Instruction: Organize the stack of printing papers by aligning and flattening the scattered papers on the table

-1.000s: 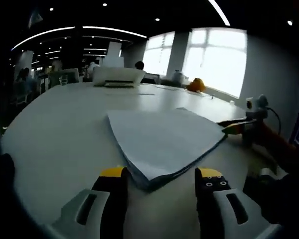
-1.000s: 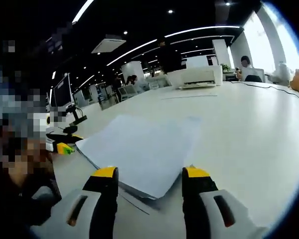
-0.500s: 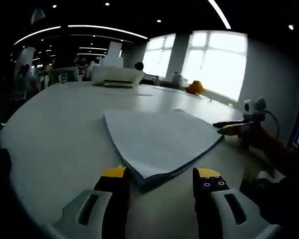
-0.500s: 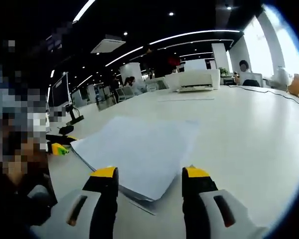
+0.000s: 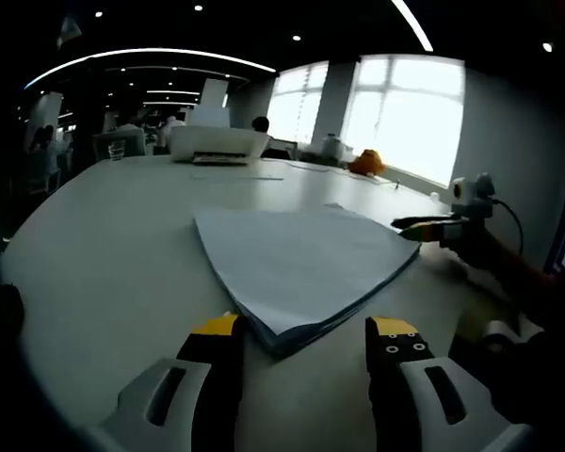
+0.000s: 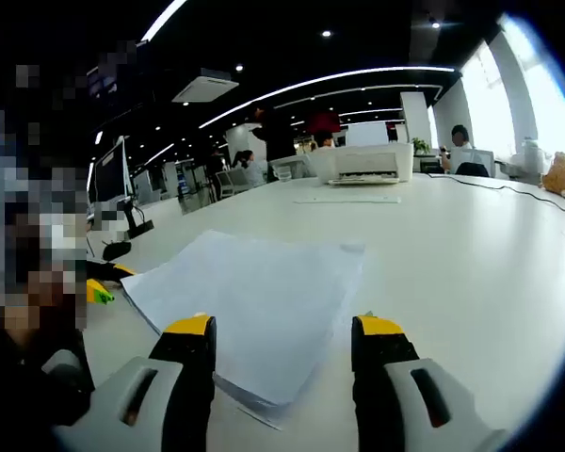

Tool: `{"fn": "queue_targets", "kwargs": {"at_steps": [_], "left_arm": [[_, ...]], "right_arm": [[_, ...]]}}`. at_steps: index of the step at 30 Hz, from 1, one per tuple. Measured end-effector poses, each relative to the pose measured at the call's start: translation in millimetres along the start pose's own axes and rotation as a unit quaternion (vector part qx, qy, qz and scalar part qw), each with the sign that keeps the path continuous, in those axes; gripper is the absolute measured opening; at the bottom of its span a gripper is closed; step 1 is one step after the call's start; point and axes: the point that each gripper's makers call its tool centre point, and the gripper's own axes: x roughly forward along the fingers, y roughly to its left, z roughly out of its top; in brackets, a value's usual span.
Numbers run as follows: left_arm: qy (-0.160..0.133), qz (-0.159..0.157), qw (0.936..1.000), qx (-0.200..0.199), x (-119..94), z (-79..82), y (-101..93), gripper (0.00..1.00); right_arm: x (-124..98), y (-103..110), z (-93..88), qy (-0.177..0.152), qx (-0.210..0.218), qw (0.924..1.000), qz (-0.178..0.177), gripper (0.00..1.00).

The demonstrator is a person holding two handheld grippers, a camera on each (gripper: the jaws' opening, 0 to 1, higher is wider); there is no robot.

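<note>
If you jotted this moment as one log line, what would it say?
paper stack: on table, edges uneven | left gripper: open, at near corner, not touching | right gripper: open, at opposite corner | printer: far end

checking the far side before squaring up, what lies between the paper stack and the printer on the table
In the right gripper view, bare white table runs from the paper stack toward the printer, with one loose flat sheet lying just before the printer.
</note>
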Motion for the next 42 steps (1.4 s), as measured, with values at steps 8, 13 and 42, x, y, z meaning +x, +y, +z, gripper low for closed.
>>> {"fn": "queue_targets", "kwargs": {"at_steps": [8, 13, 42], "left_arm": [[-0.017, 0.050, 0.9971, 0.055, -10, 21.6, 16.2, 0.68], [-0.029, 0.063, 0.9944, 0.079, -12, 32.9, 15.2, 0.79], [-0.077, 0.097, 0.9856, 0.115, -82, 68.5, 4.6, 0.97]], "right_arm": [[-10, -7, 17.5, -0.021, -0.017, 0.9995, -0.016, 0.71], [-16, -5, 26.7, -0.030, -0.023, 0.9991, -0.020, 0.80], [-108, 10, 51.6, -0.041, -0.052, 0.9976, -0.021, 0.90]]}}
